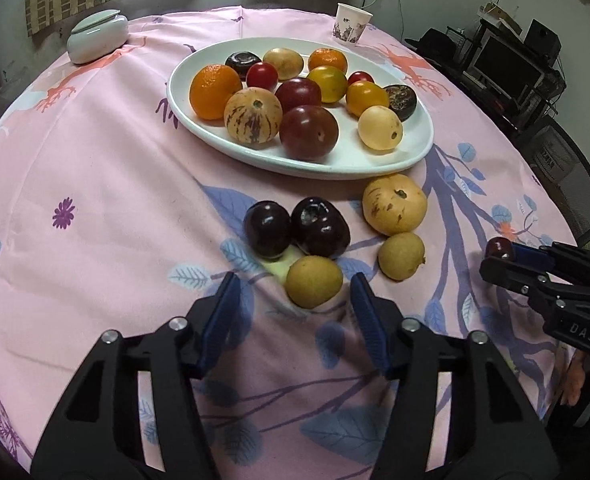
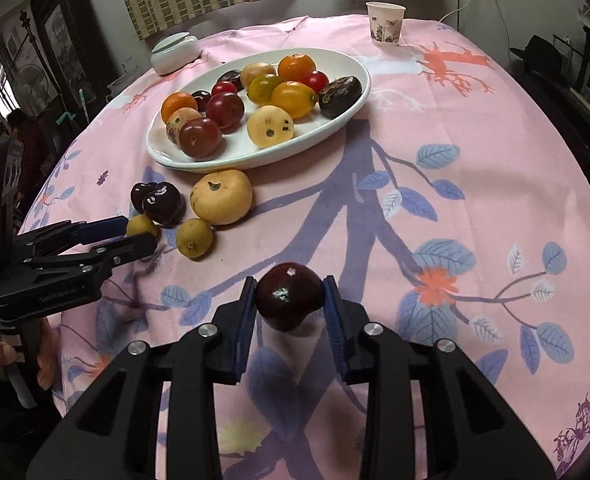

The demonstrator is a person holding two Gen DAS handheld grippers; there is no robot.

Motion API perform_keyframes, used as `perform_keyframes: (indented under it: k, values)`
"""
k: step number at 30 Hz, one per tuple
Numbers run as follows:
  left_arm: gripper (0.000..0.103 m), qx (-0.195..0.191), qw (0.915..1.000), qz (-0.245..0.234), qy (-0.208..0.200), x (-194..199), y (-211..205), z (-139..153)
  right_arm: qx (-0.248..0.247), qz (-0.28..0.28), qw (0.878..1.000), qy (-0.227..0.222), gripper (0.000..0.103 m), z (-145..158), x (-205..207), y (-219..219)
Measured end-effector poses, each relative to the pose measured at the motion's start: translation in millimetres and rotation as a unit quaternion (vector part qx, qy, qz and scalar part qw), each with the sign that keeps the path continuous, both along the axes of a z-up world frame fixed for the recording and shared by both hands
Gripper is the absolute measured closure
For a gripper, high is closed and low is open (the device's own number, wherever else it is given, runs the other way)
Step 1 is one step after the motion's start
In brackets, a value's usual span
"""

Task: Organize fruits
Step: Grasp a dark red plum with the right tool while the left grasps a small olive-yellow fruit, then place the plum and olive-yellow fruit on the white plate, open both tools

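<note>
Fruits: small brown-yellow fruit (image 1: 314,281) lies between left gripper (image 1: 295,292) pads, not yet touched; right gripper (image 2: 289,296) clenches dark plum (image 2: 288,294), white plate (image 2: 231,158) ahead-left.

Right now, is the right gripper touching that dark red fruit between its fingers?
Touching. The right wrist view shows the right gripper with both blue pads pressed against the sides of the dark red fruit, no gap either side.

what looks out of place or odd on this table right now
Five fruits sit loose on the tablecloth just off the white plate: two dark plums, a yellow spotted fruit and two small tan ones. Nothing is spilled or visibly damaged. The right tool grips another dark plum.
</note>
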State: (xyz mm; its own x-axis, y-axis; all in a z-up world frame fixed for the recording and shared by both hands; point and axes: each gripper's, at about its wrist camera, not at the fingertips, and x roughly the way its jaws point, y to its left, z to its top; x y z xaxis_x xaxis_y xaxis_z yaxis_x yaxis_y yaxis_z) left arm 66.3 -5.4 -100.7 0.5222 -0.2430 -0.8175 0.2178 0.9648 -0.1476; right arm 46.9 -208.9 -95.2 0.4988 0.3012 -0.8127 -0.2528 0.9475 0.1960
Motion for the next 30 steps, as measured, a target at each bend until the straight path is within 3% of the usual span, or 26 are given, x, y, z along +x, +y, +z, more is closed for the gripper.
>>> perform_keyframes:
  k: [2,4,14,30]
  values:
    - [0.050,0.006,1.0000,0.000,-0.004,0.6,-2.3,-0.1,0.004,0.000,1.000,-0.001,0.070,0.6,-2.0,-1.8]
    - [0.073,-0.008,0.9999,-0.006,-0.005,-1.3,-1.5,1.8,0.008,0.001,1.000,-0.001,0.069,1.1,-4.0,-2.7]
    - [0.074,-0.033,0.9988,-0.023,-0.026,-24.8,0.9,20.4,0.006,0.010,1.000,-0.005,0.069,8.6,-7.9,11.1]
    - [0.074,-0.033,0.9985,-0.028,-0.034,-39.2,8.9,31.4,0.004,0.022,1.000,-0.010,0.069,15.9,-13.0,27.3]
